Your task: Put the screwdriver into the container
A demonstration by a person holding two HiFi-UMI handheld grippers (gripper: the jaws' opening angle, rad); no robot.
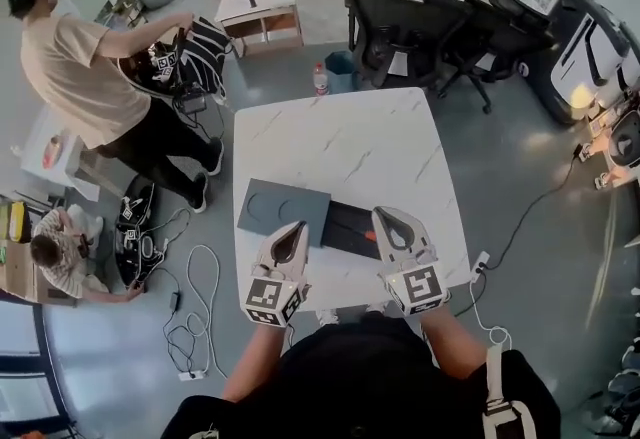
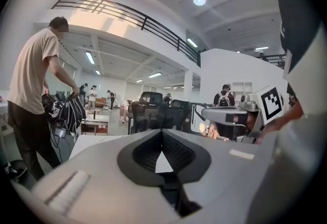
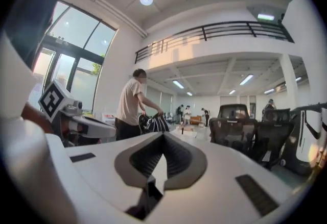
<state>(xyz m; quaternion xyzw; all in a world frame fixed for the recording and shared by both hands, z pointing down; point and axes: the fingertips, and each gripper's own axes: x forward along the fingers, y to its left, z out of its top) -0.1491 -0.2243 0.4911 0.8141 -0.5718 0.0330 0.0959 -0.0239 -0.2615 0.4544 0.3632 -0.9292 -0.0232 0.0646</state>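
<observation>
On the white marble table [image 1: 340,152] lie a dark grey flat lid [image 1: 280,207] and, to its right, a black open container [image 1: 345,225]. A small orange-red piece [image 1: 370,237], which may be the screwdriver's handle, shows at the container's right end; the rest of it is hidden. My left gripper [image 1: 297,227] hangs over the lid's near right corner, and my right gripper [image 1: 386,217] is over the container's right end. Both point away from me, level with the room. The left gripper [image 2: 162,135] and the right gripper [image 3: 163,137] each have their jaws together with nothing between them.
A person in a beige shirt [image 1: 75,67] handles a striped bag [image 1: 200,52] left of the table. Another person [image 1: 55,252] crouches on the floor at left among cables [image 1: 195,307]. Black office chairs [image 1: 420,22] stand beyond the table's far edge, with a bottle [image 1: 320,79] on the floor.
</observation>
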